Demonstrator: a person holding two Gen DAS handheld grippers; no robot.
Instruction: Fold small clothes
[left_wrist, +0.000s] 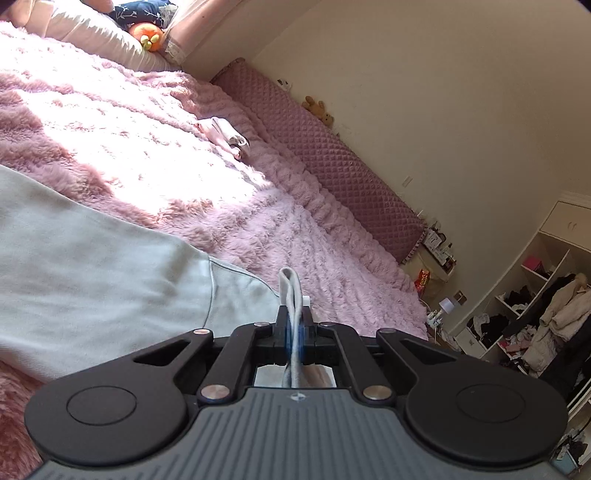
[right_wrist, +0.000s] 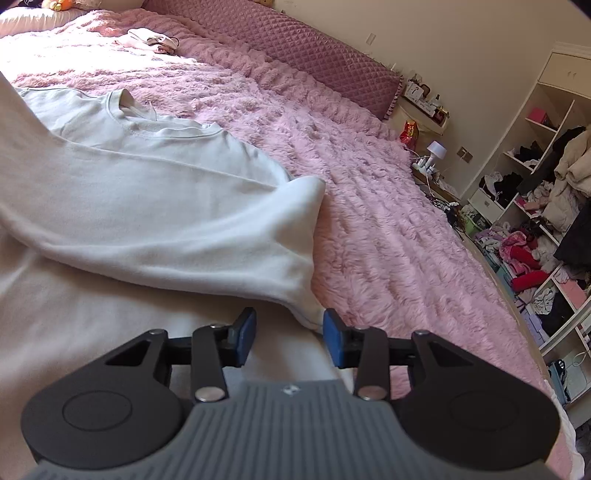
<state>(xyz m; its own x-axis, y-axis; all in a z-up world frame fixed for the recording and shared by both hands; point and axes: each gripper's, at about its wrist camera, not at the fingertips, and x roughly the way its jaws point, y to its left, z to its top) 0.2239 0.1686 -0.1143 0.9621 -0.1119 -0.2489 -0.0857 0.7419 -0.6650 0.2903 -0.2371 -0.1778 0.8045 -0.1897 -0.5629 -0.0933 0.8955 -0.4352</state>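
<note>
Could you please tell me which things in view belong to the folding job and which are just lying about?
Belongs to the job:
- pale sweatshirt
- left gripper, shut on its edge
- right gripper, open
- pink blanket underneath

Just lying about:
- small pink garment
- orange plush toy
- cluttered shelves

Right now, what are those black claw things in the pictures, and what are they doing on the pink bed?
They are two pinching tools, one in each of a person's hands, each with a small camera looking along its fingers. One picture comes from the left tool; it is shut on an edge of a pale sweatshirt. The other comes from the right tool; it is open, with a corner of the sweatshirt between its blue pads. The sweatshirt lies spread on a fluffy pink blanket. Farther back lies another small pile of clothes.
</note>
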